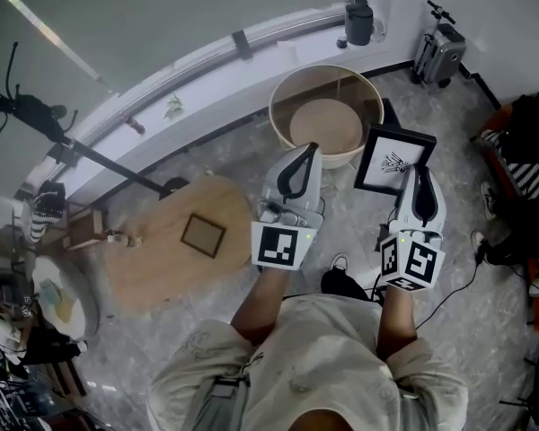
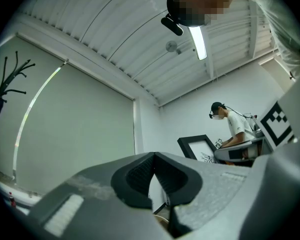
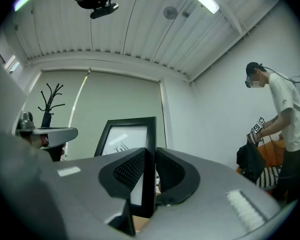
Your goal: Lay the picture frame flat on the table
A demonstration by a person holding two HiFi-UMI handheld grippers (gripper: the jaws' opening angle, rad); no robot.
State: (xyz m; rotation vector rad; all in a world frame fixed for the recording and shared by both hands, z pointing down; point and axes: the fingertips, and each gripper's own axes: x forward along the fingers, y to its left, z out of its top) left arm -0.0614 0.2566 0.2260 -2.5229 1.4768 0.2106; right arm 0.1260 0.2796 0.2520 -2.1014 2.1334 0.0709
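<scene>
Here, the right gripper (image 1: 417, 180) is gripping the picture frame (image 1: 393, 160). Its jaws are clenching on the frame's right-hand edge (in the right gripper view the ribbed pads (image 3: 130, 170) are pressing on both faces of that edge). The frame is showing a narrow black moulding around a wide white mount, with a small dark sketch of spiky sprigs in the middle. It is standing roughly upright in the air above the grey floor, resting on no surface, just beside the round wooden table (image 1: 274, 106) with the raised rim. The left gripper (image 1: 304, 155) is hovering next to the right one, apart from the frame. Its jaws are pressing together at the tips, holding nothing.
</scene>
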